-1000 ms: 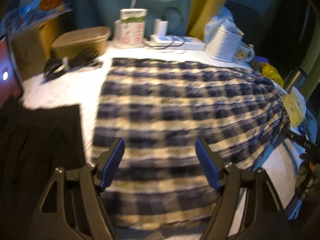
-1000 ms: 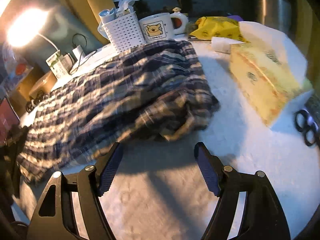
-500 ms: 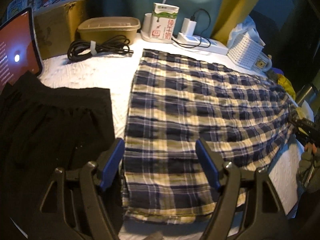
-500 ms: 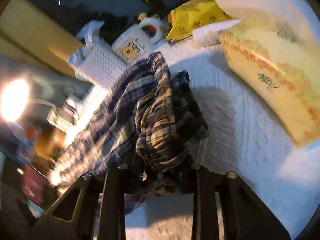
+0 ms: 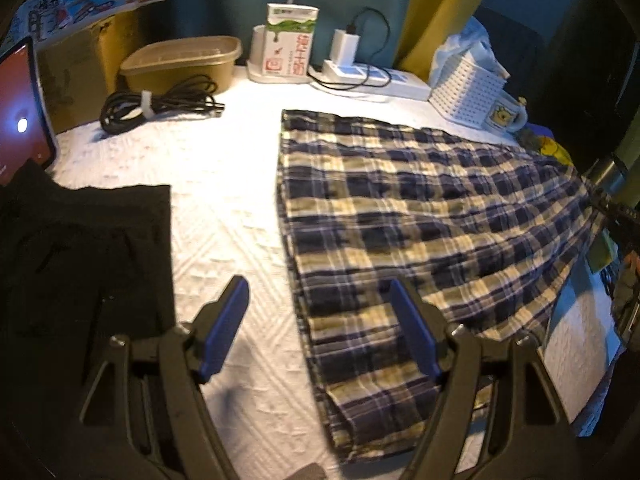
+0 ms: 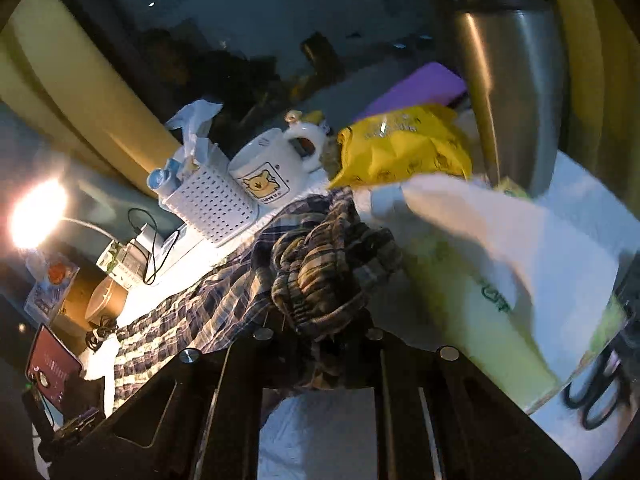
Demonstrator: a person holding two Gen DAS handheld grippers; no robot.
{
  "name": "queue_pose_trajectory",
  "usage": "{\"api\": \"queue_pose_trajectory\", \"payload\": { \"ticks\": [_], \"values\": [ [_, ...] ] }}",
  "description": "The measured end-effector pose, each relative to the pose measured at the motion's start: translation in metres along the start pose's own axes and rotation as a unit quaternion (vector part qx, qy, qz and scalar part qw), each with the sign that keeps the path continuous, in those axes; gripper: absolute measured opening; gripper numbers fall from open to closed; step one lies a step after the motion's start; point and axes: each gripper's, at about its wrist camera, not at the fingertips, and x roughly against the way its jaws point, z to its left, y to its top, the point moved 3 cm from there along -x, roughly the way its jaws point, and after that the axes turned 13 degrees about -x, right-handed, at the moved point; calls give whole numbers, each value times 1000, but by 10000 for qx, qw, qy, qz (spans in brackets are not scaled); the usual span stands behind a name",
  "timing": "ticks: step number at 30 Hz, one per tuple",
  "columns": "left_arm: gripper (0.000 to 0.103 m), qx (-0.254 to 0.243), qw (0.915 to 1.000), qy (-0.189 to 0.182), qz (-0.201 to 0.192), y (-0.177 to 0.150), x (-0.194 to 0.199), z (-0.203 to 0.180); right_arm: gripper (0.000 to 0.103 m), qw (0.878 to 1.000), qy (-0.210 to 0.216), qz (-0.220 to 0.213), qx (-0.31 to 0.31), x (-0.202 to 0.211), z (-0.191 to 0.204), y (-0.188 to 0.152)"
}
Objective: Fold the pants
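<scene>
Plaid pants (image 5: 420, 216) spread right of centre on white cover (image 5: 224, 184), left gripper (image 5: 320, 320) wide and empty at bottom, right gripper (image 6: 320, 332) clamped on bunched pants at lower centre

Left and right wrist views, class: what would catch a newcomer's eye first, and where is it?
The plaid pants dominate, spread flat across the white cloth. Their far end is bunched between the shut fingers of the right gripper, beside the yellow tissue box. The left gripper hovers open over the pants' near edge, with a black garment to its left.
</scene>
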Motion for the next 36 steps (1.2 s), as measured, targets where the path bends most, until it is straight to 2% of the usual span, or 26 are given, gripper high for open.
{"api": "queue_pose_trajectory", "payload": {
  "ticks": [7, 14, 20, 23, 28, 31, 34, 36],
  "values": [
    [74, -26, 9999, 35, -125, 0, 10, 9, 14, 9988, -209, -249, 358, 10, 16, -7],
    [74, -12, 9993, 1, -385, 2, 22, 30, 14, 9894, 24, -591, 1323, 33, 102, -12],
    [74, 14, 9983, 100, -574, -3, 33, 48, 14, 9752, 506, -508, 2093, 31, 188, -50],
    [74, 39, 9974, 40, -714, -7, 40, 57, 14, 9686, 747, -227, 2360, 14, 225, -78],
    [74, -103, 9956, 204, -906, -7, 49, 70, 12, 9518, 954, 436, 2883, -31, 275, -141],
    [74, -86, 9946, 269, -998, -6, 54, 80, 12, 9417, 990, 871, 3094, -55, 290, -179],
    [74, 9, 9946, 275, -1000, -8, 57, 87, 12, 9253, 905, 1309, 3442, -75, 301, -224],
    [74, 44, 9949, 239, -977, -8, 57, 90, 12, 9168, 798, 1431, 3642, -82, 303, -242]
  ]
}}
